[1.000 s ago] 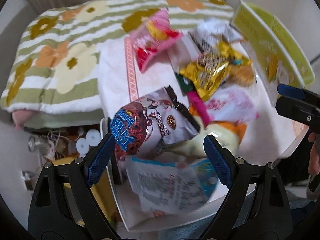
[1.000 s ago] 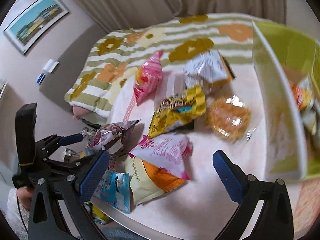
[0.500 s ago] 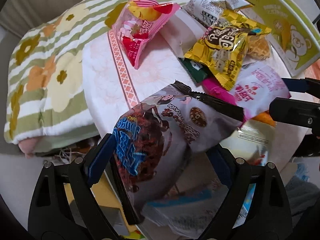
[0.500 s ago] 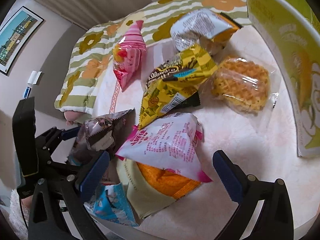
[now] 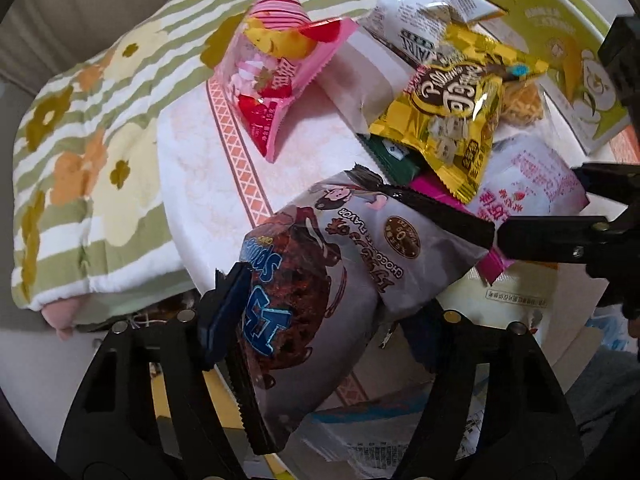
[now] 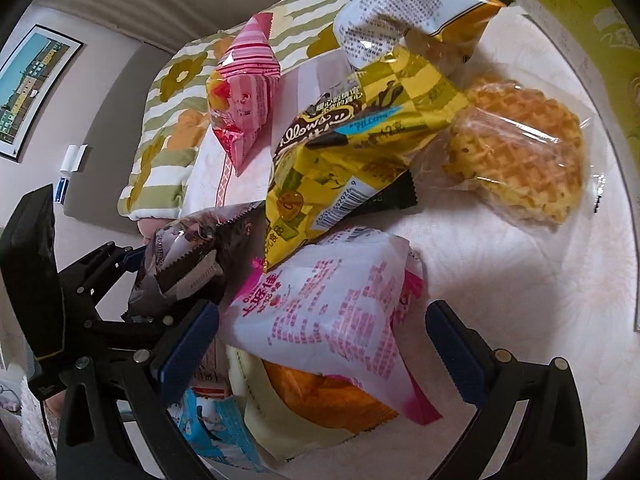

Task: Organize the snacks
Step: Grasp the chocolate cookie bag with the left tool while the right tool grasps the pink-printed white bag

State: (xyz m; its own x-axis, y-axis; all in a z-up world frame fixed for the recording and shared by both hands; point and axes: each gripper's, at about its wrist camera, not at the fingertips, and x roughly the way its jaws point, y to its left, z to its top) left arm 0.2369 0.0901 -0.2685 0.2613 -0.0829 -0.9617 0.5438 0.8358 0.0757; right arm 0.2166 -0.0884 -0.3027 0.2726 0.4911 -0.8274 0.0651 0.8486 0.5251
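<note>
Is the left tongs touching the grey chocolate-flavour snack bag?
Touching. The left wrist view shows the closing left tongs with its blue pad pressed into the bulging side of the grey chocolate-flavour snack bag, which sits between the fingers; no gap shows there.

You've got glossy foil-plastic wrappers everywhere: the chocolate snack bag [image 5: 340,280] is shiny film with a saw-tooth crimped edge, the yellow bag [image 6: 352,152] metallic and crinkled with glare spots, the pink bag [image 5: 280,76] smooth glossy plastic. The waffle [image 6: 520,152] sits in clear, wrinkled cellophane, its surface rough and gridded. The white-pink packet [image 6: 332,312] looks more matt. The tablecloth [image 6: 520,300] is soft matt cloth, the flowered blanket [image 5: 80,160] fuzzy terry. Your left gripper [image 5: 320,320] is matt black plastic with blue rubbery pads and metal screws.
</note>
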